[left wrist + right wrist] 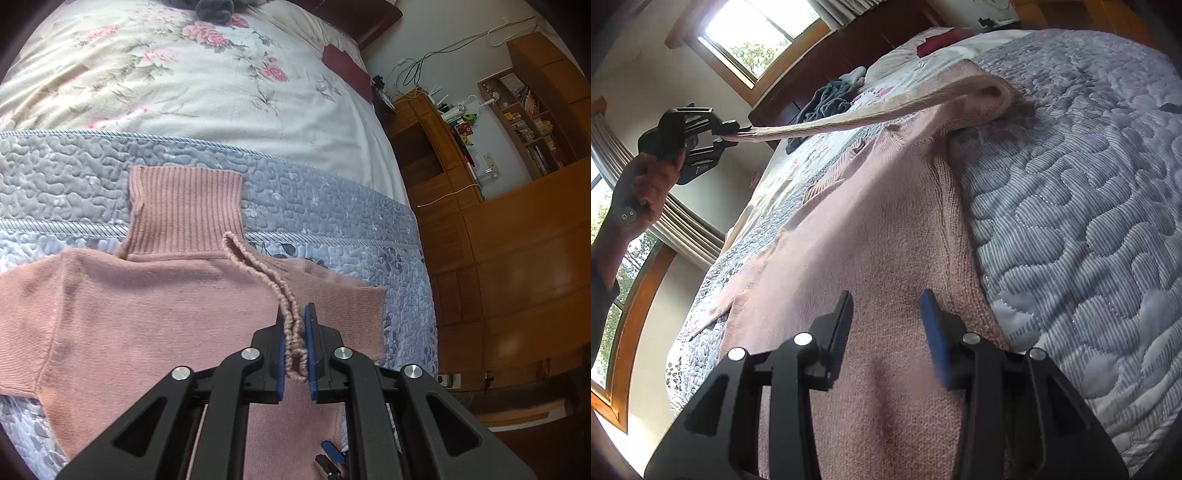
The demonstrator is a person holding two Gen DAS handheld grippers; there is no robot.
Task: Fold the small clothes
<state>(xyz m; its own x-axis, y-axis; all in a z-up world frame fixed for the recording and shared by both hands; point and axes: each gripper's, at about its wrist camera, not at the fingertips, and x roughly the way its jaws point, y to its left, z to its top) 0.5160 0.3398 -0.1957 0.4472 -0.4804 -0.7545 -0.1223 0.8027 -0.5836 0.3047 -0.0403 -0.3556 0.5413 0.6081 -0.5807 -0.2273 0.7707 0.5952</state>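
Observation:
A pink turtleneck sweater (147, 314) lies flat on the bed, its ribbed collar (184, 210) pointing away. My left gripper (294, 314) is shut on the rolled edge of a sleeve cuff (291, 332), held above the sweater's body. In the right wrist view that left gripper (727, 134) sits up at the left in a person's hand (646, 188). The sleeve (849, 118) stretches taut from it down to the sweater (871, 240). My right gripper (886, 299) is open, low over the sweater's body near its right edge, with only fabric beneath its fingers.
A grey quilted bedspread (332, 221) covers the near bed, with a floral duvet (184, 74) beyond. Dark grey clothes (827, 99) lie near the headboard. Wooden cupboards (517, 258) stand beside the bed, and a window (753, 33) is behind.

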